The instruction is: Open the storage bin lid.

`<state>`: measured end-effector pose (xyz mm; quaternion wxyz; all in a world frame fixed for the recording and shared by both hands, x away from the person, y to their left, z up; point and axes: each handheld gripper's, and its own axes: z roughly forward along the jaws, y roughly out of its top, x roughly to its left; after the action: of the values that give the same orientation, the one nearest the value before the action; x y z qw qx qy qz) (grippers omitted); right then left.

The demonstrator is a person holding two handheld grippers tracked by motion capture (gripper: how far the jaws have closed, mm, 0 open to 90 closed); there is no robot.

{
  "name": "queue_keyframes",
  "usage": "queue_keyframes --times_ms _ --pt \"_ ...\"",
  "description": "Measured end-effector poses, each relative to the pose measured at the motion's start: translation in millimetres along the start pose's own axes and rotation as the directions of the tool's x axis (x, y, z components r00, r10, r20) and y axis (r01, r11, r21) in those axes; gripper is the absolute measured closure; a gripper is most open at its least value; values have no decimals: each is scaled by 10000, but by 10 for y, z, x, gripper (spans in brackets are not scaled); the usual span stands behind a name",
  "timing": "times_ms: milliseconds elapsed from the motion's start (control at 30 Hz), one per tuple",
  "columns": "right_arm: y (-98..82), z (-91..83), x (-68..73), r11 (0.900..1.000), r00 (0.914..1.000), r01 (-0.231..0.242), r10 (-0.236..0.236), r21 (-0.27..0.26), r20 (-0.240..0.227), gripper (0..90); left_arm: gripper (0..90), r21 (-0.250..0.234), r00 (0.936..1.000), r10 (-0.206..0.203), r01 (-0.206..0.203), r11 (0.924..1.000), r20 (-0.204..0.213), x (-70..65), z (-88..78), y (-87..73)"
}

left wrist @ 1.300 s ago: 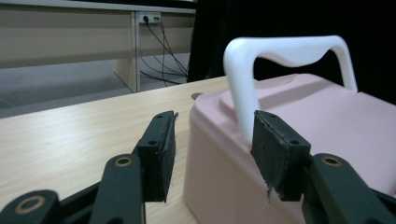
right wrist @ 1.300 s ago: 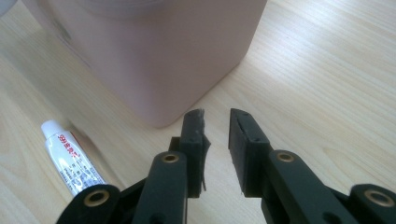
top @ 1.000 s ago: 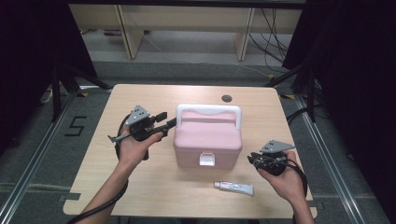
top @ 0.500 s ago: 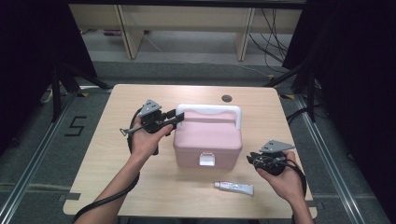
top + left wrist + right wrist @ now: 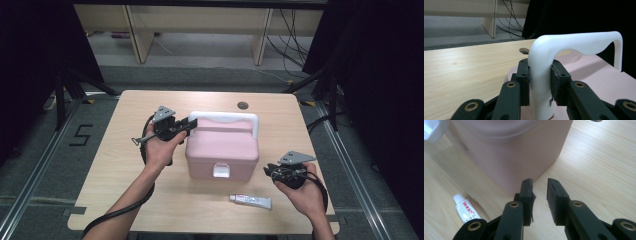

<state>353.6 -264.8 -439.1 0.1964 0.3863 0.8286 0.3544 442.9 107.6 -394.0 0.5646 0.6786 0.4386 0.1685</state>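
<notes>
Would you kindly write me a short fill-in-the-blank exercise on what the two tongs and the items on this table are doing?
1. The left tongs are clamped on the white ____ of the pink box.
2. The right tongs hold ____ between their pads.
3. The small tube lies on the ____ in front of the box.
4. The box's lid is ____.

Missing words: handle; nothing; table; closed
</notes>
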Motion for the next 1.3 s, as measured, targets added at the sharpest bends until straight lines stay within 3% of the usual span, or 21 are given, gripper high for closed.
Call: queue_keyframes --times_ms 133,167,200,233,300,367,433,500,567,600,700,733,767,800,867,900,1067,1200,1300 --pt "-5 -33 53 9987 9987 -499 500 71 -130 762 720 138 9996 -249 248 9996 90 11 6 28" --pt "-6 -34 52 9991 9990 -428 428 7 -139 766 720 163 9994 -339 337 9993 115 16 7 37" --pt "-3 -36 24 9998 10000 22 -23 -182 -60 774 720 194 9990 -428 426 9989 130 18 6 48" --pt "-2 -50 30 9998 10000 -20 20 -186 -1 787 720 221 9987 -495 492 9985 156 21 6 61" --pt "3 -85 77 9982 9983 -564 562 -217 -124 828 721 237 9972 -715 711 9972 198 26 5 88" --pt "9 -121 100 9959 9972 -739 731 -525 -165 897 722 268 9958 -880 874 9958 243 33 3 117" --pt "27 -167 89 9944 9988 -497 496 -928 -31 900 722 280 9960 -859 852 9960 242 31 3 144" --pt "52 -216 131 9897 9946 -1028 1010 -997 -224 900 722 297 9963 -826 818 9962 249 34 3 165" --pt "78 -246 116 9902 9975 -703 701 -1208 -61 900 722 293 9956 -897 889 9956 278 37 6 179" --pt "85 -259 145 9882 9947 -1024 1009 -1141 -191 900 722 329 9954 -916 906 9953 285 42 7 184" --pt "116 -278 153 9837 9974 -712 687 -1653 -212 900 722 376 9946 -981 969 9946 324 51 12 194" --pt "127 -276 185 9816 9958 -895 848 -1689 -347 900 722 356 9942 -1029 1018 9942 323 51 14 197" --pt "144 -278 193 9817 9964 -790 724 -1731 -438 900 722 383 9941 -1036 1023 9940 317 51 13 201" --pt "173 -275 237 9770 9939 -1046 962 -1860 -535 900 722 396 9940 -1042 1029 9939 341 52 14 203" --pt "189 -260 222 9765 9963 -778 688 -2010 -511 900 722 410 9941 -1033 1019 9939 327 50 14 208" --pt "203 -253 237 9731 9954 -922 842 -2110 -463 900 723 424 9941 -1035 1021 9939 336 51 13 210" --pt "274 -222 230 9709 9974 -677 600 -2298 -403 900 722 476 9944 -985 967 9942 386 61 10 214" --pt "288 -182 260 9697 9933 -1076 955 -2195 -651 900 722 492 9948 -942 922 9945 398 64 10 216" --pt "288 -156 261 9661 9951 -942 838 -2402 -534 900 720 513 9954 -876 856 9950 397 67 8 217"
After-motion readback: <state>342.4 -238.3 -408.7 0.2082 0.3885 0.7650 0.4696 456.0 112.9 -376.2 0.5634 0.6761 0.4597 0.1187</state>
